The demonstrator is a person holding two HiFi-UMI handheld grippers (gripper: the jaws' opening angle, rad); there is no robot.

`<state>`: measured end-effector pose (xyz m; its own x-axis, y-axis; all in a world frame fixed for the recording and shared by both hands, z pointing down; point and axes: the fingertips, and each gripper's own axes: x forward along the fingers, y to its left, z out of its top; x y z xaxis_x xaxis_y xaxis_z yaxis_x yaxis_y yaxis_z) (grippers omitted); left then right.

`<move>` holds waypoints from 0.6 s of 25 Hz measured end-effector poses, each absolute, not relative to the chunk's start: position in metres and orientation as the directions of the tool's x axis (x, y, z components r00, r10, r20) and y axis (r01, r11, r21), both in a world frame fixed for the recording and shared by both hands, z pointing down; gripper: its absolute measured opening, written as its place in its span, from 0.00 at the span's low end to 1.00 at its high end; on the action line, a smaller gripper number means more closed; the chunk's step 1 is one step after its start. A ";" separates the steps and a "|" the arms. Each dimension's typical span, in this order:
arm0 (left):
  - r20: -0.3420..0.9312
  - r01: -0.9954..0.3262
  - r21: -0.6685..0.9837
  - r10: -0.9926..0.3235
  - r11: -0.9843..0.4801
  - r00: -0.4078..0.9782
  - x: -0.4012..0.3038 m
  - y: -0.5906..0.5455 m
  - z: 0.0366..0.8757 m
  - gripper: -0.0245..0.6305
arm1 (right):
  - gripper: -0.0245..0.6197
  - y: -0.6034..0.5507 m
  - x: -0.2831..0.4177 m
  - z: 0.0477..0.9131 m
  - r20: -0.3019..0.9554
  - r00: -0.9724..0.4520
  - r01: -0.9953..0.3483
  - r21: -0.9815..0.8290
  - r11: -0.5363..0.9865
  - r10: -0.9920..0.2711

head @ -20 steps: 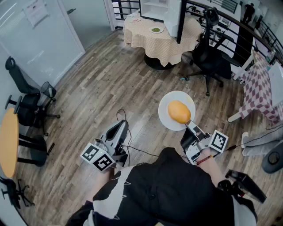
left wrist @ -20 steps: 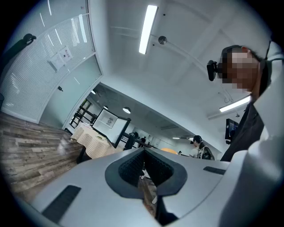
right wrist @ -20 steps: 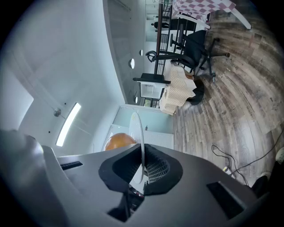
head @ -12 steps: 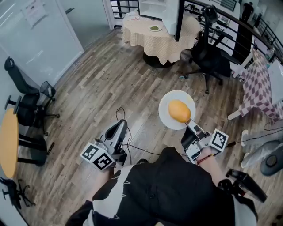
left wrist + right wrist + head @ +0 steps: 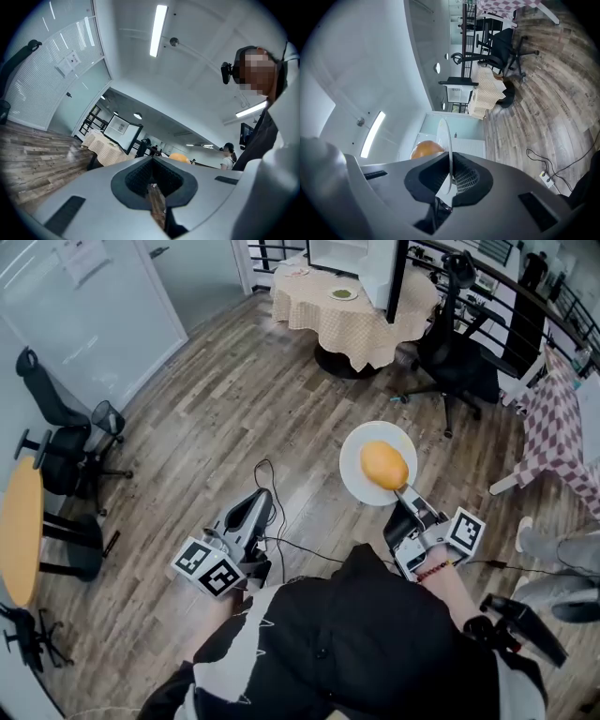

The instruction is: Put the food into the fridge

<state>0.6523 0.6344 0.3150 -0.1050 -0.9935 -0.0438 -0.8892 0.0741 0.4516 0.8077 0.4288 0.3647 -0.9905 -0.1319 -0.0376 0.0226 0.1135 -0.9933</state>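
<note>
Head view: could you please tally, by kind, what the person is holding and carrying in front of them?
Grippers: 2, the left gripper and the right gripper
Plates: 1, the white plate
Food: 1, the orange food on that plate
Total: 4

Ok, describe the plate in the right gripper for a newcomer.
Over the wooden floor, the right gripper pinches a round white plate by its rim. Unlike the small plate on the far checked table, it carries one orange oval food.
</note>
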 end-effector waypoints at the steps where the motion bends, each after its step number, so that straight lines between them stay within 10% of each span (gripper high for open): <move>1: -0.043 -0.891 0.447 -0.992 0.085 -0.116 0.649 0.640 0.315 0.06 | 0.08 0.433 0.804 0.365 -0.041 -0.991 0.026 -0.993 0.115 -0.131; 15: 0.002 -0.883 0.444 -0.986 0.150 -0.167 0.606 0.662 0.347 0.06 | 0.08 0.445 0.756 0.397 -0.007 -0.992 -0.005 -0.995 0.099 -0.126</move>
<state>0.6059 0.6616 0.3471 -0.1667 -0.9860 0.0023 -0.8834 0.1504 0.4439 0.7562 0.4447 0.3965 -0.9920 -0.1262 -0.0072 -0.0054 0.0990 -0.9951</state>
